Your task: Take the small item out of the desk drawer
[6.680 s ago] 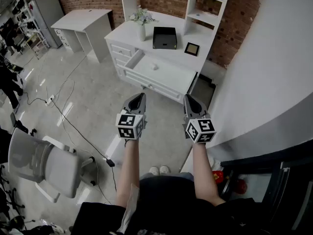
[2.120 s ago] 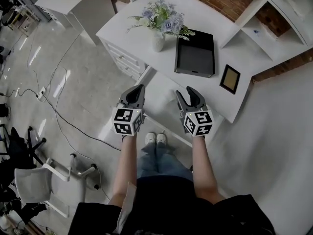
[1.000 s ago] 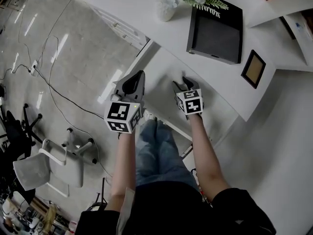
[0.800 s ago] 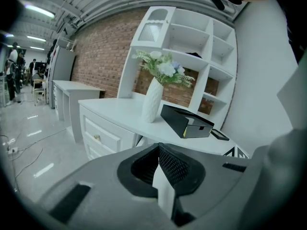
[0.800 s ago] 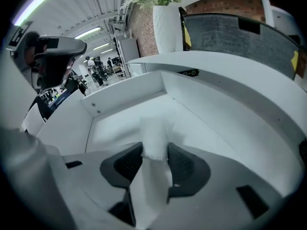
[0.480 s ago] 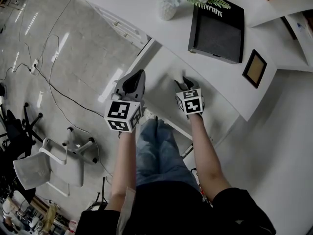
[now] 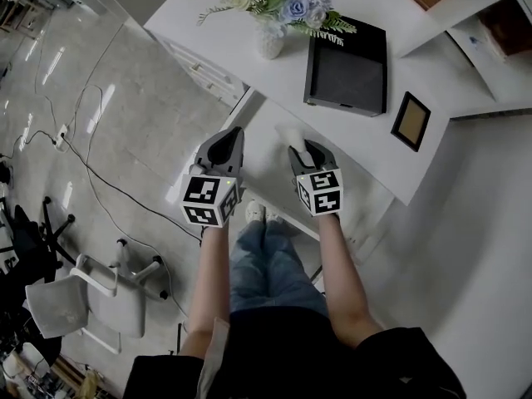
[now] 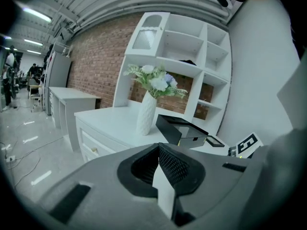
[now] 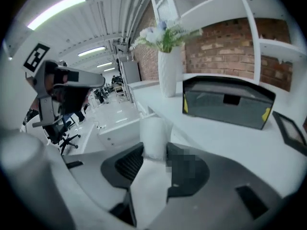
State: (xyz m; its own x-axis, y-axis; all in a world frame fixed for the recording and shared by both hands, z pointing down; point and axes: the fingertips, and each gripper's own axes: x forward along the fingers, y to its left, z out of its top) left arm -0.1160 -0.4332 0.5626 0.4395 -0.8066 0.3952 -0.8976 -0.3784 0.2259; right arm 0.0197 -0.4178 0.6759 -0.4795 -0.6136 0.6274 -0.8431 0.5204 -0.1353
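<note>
Now right gripper (image 9: 153,153) no longer dipped into desk drawer (image 7: 264,140) as half second ago; raised above it, jaws drawn in from wide, pinching small white item (image 9: 154,134); we judge item caught and coming clear of drawer, task nearly done.

Item sits between pads, most of it sticking out past jaw tips; long axis runs along jaws; free end points straight ahead of gripper, toward desk top.

Left gripper (image 7: 223,146) just beside, to right gripper's left; jaws pressed together, nothing between.
</note>
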